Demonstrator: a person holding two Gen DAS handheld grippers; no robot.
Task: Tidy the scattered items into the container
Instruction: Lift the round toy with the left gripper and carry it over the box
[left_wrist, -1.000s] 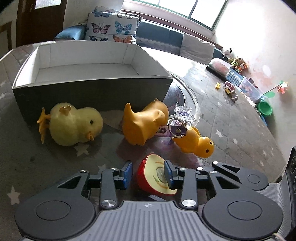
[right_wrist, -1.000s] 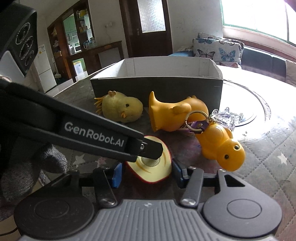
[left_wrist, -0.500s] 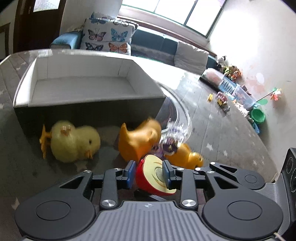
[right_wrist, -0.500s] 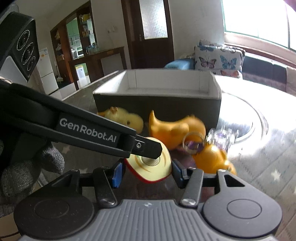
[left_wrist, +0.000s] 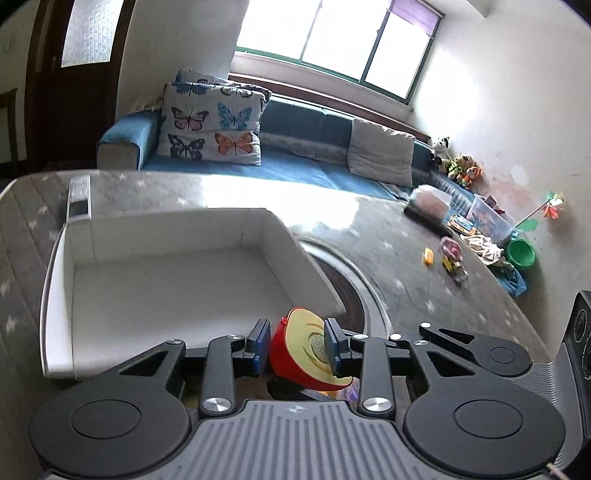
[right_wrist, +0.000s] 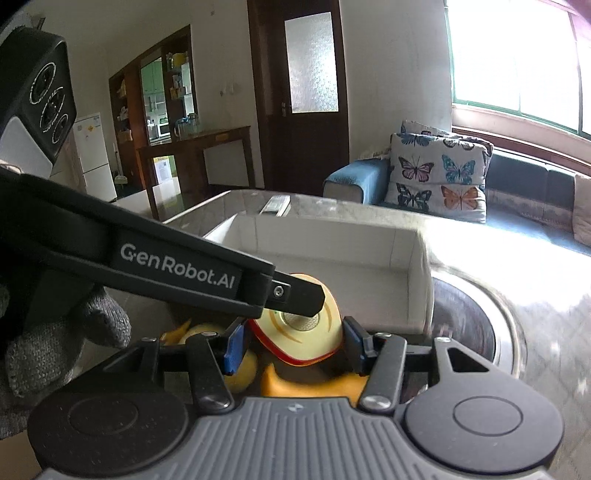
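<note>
Sunlight from the big window falls on the table. Left tongs (left_wrist: 295, 347) squeeze a toy apple half (left_wrist: 308, 350), held up by the near wall of the white box (left_wrist: 166, 295). Right tongs (right_wrist: 291, 341) gape open, gripping nothing. Next, it probably goes over the box and drops in.

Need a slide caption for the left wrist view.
Left tool holds the red-and-yellow half-apple toy at the near edge of the white box.

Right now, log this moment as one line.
left tongs: shut on apple half | position: raised at box near edge | right tongs: open, empty | box: empty | ducks: on table
</note>
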